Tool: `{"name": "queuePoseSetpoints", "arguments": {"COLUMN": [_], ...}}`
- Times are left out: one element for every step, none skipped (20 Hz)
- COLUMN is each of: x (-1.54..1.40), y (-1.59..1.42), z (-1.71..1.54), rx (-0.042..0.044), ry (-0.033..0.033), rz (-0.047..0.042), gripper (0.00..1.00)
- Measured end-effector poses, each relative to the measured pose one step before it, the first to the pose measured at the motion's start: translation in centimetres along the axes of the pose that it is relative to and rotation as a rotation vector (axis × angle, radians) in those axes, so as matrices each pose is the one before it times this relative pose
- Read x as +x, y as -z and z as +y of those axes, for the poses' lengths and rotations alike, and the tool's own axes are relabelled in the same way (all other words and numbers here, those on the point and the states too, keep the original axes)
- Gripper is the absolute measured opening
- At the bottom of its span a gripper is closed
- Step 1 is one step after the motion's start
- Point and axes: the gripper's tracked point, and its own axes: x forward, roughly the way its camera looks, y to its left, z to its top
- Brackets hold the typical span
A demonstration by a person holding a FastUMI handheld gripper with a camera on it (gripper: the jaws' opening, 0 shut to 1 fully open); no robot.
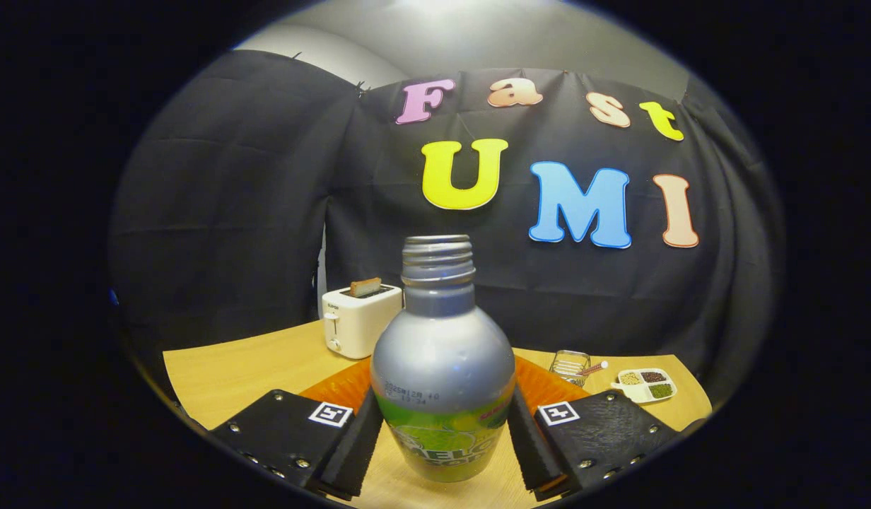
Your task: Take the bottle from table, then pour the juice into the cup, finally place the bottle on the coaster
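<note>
Upright bottle (442,367) stands between the fingers of the tool (442,431). Both fingers appear to press its sides. Orange coaster (541,385) lies just behind the bottle.

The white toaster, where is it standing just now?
The white toaster stands on the wooden table beyond the jaws, behind and left of the silver bottle, against the booth's black cloth wall.

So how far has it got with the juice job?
Early on. In hand: the claw has its fingers on either side of the uncapped bottle, which seems to stand upright on the table; I cannot tell if they press it yet. An orange mat lies behind it. Left: lifting, pouring, and setting it on the coaster.
</note>
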Motion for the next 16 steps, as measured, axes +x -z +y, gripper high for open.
{"name": "queuePoseSetpoints", "arguments": {"x": [0.181, 0.211, 0.169, 0.152, 0.159, 0.204, 0.166, 0.201, 0.166, 0.301, 0.411, 0.451, 0.417, 0.533, 0.378, 0.598], "y": [0.243, 0.012, 0.074, -0.041, 0.184, 0.251, 0.383, 0.223, 0.293, 0.461, 0.599, 0.563, 0.767, 0.692, 0.88, 0.82], "z": [-0.114, -0.128, -0.315, -0.286, -0.11, -0.044, 0.056, 0.091, -0.017, 0.181, 0.1, 0.038, 0.029, -0.234, 0.037, 0.178], "rx": [0.01831, 0.01276, 0.0038, 0.0041, 0.00494, 0.01081, 0.00887, 0.00438, 0.0026, -0.00041, 0.0009, -0.0045, -0.01241, -0.01664, -0.00458, 0.00061], "ry": [0.00361, 0.00211, 0.00673, 0.00956, 0.003, 0.00202, 0.00121, 0.00073, 0.00279, -0.00051, 0.00204, 0.00239, 0.00727, 0.01706, 0.00343, 0.00056], "rz": [0.00082, 0.00275, 0.00112, -0.00204, 0.00363, 0.00365, 0.00517, 0.00217, 0.00255, 0.00491, 0.00237, 0.00227, 0.00129, -0.00053, -0.00031, 0.00617], "gripper": [0.81, 0.81, 0.81, 0.81, 0.81, 0.81, 0.81, 0.81, 0.81, 0.81, 0.81, 0.81, 0.81, 0.81, 0.81, 0.81]}}
